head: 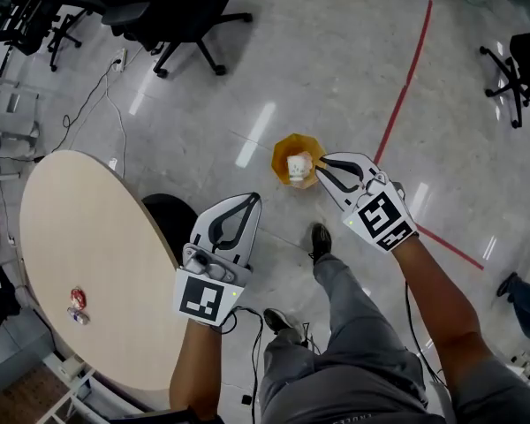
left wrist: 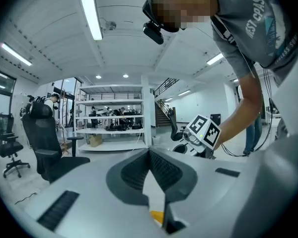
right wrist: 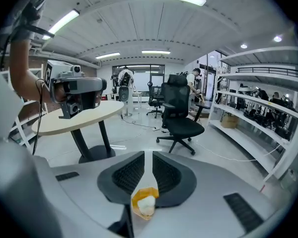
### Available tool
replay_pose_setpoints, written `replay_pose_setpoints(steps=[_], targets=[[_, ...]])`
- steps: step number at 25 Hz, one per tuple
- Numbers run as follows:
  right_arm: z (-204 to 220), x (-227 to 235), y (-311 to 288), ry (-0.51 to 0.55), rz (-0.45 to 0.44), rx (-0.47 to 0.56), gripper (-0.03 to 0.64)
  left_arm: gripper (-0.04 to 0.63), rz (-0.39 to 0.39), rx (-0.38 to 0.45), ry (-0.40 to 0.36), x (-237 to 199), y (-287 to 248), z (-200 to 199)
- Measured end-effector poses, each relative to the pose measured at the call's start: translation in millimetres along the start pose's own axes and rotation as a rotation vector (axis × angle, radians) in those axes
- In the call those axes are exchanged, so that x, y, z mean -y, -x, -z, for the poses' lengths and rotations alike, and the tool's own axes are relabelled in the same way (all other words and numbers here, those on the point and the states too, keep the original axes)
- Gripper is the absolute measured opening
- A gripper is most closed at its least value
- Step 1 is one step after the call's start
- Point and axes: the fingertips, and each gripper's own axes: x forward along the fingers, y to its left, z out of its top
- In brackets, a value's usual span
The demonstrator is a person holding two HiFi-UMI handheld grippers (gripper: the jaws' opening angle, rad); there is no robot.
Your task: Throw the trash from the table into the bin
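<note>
While you look down in the head view, one round table (head: 88,237) sits at your left with a single red-and-white piece of trash (head: 76,304) on it near its lower edge. One orange bin (head: 285,153) stands on the floor ahead of your feet, well apart from the table, with one white crumpled wad (head: 297,166) inside. Your left gripper (head: 252,200) hangs between table and bin; your right gripper (head: 321,162) has its tips just beside the bin's rim. Three office chairs stand at the picture's edges.

Through the left gripper view, your two jaws meet at the tips with nothing between them; a sliver of the bin shows below.

Through the right gripper view, your jaws are all but together, only a slit left, gripping nothing; the bin and its wad lie under them.
</note>
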Motion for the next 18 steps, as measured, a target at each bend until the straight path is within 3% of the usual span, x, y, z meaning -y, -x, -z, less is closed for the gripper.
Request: replay_pose_setpoints(steps=[8,18], targets=[[-7,2,52,-0.027,0.014,0.028,0.029,0.034,-0.046,-0.003,0.005,21,14,-23],[-50,-6,118,-0.039,0.051,0.174,0.028,0.033,-0.085,0.064,-0.045,56,25,-79]])
